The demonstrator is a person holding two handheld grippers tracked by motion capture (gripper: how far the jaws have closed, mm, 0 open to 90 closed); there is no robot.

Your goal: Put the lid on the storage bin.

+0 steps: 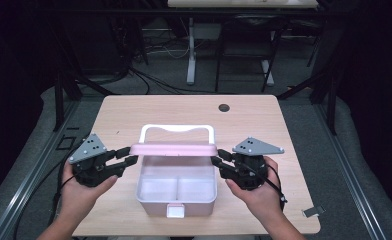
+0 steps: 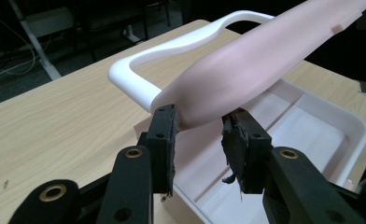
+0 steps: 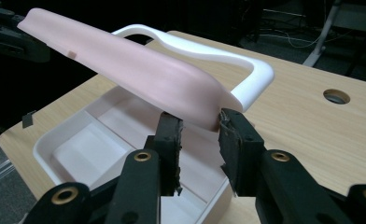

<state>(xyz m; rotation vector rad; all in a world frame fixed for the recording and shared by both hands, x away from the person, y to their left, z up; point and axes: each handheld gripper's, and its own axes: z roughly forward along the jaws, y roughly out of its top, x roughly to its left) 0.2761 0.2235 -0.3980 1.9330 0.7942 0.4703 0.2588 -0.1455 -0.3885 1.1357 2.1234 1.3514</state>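
Observation:
A pale pink lid (image 1: 174, 149) hangs level just above the rear half of an open white box (image 1: 176, 202) with a divided floor. My left gripper (image 1: 130, 156) is shut on the lid's left end, and my right gripper (image 1: 217, 158) is shut on its right end. In the left gripper view the lid (image 2: 265, 51) runs away from my left gripper (image 2: 200, 122), whose pads pinch its rounded corner. The right gripper view has the same grip: my right gripper (image 3: 200, 120) clamps the lid (image 3: 139, 70) over the box (image 3: 45, 149). A white U-shaped handle (image 1: 176, 128) lies behind the lid.
The box stands near the front of a light wooden table (image 1: 134, 110). A round cable hole (image 1: 224, 107) is at the back right. A small grey clip (image 1: 312, 211) lies at the front right corner. Another desk's white leg (image 1: 190, 55) stands beyond.

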